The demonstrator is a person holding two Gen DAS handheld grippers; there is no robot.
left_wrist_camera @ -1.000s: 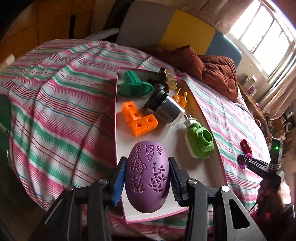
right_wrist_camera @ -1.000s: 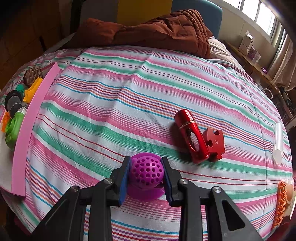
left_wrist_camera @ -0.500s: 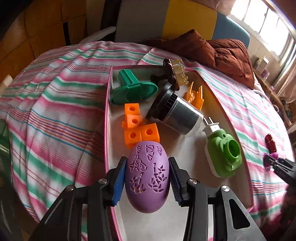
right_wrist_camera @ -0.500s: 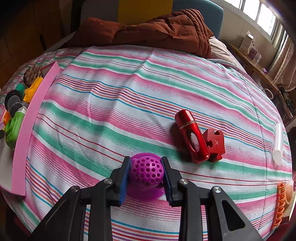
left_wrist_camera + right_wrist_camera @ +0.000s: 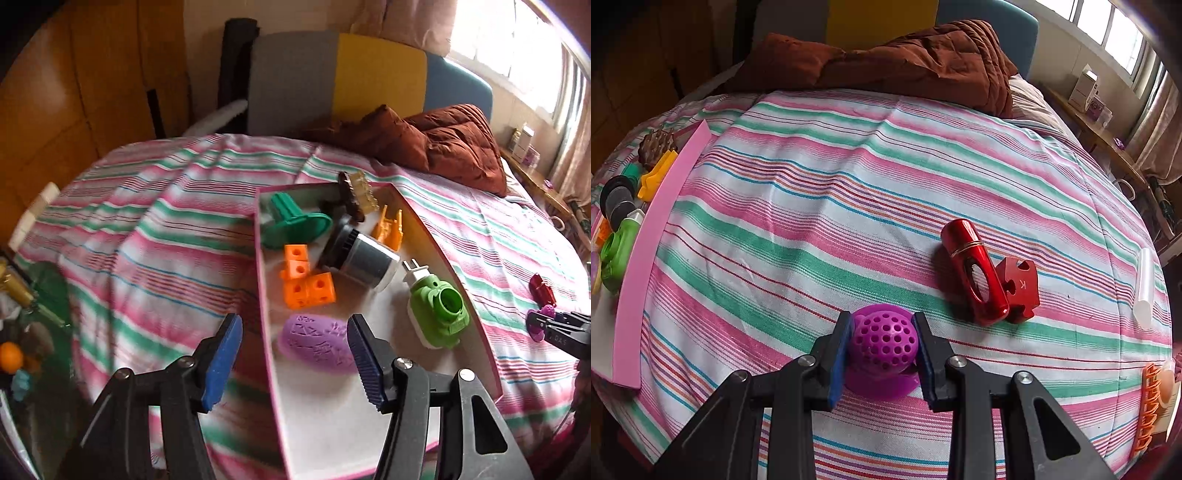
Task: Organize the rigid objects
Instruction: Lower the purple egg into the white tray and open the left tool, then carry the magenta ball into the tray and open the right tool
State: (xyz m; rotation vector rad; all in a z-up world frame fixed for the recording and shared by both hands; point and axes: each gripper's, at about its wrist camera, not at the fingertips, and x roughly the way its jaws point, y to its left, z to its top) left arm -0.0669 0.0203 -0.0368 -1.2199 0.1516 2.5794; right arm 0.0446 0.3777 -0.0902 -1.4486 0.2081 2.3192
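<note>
Purple egg lies in the pink-rimmed tray, the left gripper above it, jaws just opened and clear of it. The right gripper clamps a perforated purple ball on the striped bedspread

The left black plastic two-finger gripper is showing angular, strut-like arms with triangular cut-outs; round silver screws are sitting at its pivots; ribbed blue rubber pads are lining the inner faces of its fingers; the right black plastic two-finger gripper is wearing the same build, with silver screw heads, triangular openings in the arms and flat blue pads; seen from the left camera, its side is carrying small white lettering.
</note>
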